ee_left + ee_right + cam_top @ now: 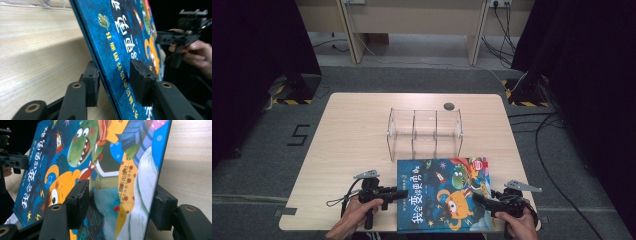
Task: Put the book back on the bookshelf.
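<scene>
A picture book (442, 195) with a blue cover and cartoon monsters lies at the table's near edge, between both hands. My left gripper (402, 194) comes in from the left at the spine side. In the left gripper view its jaws (115, 75) are shut on the book (120, 37), one pad on the cover and one beneath, with that edge tilted up off the wood. My right gripper (477, 197) reaches the book's right side. In the right gripper view its jaws (121, 200) straddle the book's edge (150, 182) and stand apart from it, open.
A clear acrylic rack (424, 131) with three compartments stands upright just behind the book. A small black disc (449, 106) sits near the table's far edge. Bare wooden tabletop (352, 140) spreads to the left. Black curtains and cables flank the table.
</scene>
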`<state>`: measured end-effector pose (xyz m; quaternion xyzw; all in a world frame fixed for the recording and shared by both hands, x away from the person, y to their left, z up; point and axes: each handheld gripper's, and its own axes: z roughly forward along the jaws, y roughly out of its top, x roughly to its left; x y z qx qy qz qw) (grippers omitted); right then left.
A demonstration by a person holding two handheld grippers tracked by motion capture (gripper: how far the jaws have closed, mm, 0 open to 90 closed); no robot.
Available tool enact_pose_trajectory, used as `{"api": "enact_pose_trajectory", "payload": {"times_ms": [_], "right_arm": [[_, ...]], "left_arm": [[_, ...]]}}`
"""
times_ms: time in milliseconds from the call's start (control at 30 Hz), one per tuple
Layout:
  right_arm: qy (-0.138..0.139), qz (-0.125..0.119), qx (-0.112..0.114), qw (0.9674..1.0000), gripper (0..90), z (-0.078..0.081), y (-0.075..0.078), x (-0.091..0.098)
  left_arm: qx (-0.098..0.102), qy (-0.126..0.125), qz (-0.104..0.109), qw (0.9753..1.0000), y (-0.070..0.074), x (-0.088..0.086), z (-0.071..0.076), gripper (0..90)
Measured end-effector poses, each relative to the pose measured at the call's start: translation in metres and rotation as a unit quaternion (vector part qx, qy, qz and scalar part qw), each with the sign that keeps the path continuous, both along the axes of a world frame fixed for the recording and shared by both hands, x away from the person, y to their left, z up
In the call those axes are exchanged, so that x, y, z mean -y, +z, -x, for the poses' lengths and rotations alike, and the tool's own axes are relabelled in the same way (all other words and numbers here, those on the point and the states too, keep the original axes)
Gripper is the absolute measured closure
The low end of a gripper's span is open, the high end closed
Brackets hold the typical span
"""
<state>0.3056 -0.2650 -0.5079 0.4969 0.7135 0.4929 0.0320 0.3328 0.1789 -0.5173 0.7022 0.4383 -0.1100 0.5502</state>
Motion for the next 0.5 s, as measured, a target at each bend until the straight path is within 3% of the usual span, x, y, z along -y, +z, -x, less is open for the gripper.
{"api": "enact_pose_trajectory", "payload": {"times_ms": [167,400,500], "right_arm": [[-0.002,-0.005,-0.005,1.0000,40.3,-0.001,0.000,0.001],[-0.003,-0.008,-0.010,0.9999,40.1,-0.001,-0.001,0.002],[-0.007,-0.019,-0.016,0.9997,39.8,-0.001,-0.001,0.003]], "left_arm": [[-0.006,-0.002,0.010,0.9999,0.001,0.000,-0.002,62.9],[-0.012,-0.001,0.003,0.9999,0.006,0.001,-0.002,64.6],[-0.016,-0.003,0.014,0.9998,0.011,-0.001,-0.003,67.0]]}}
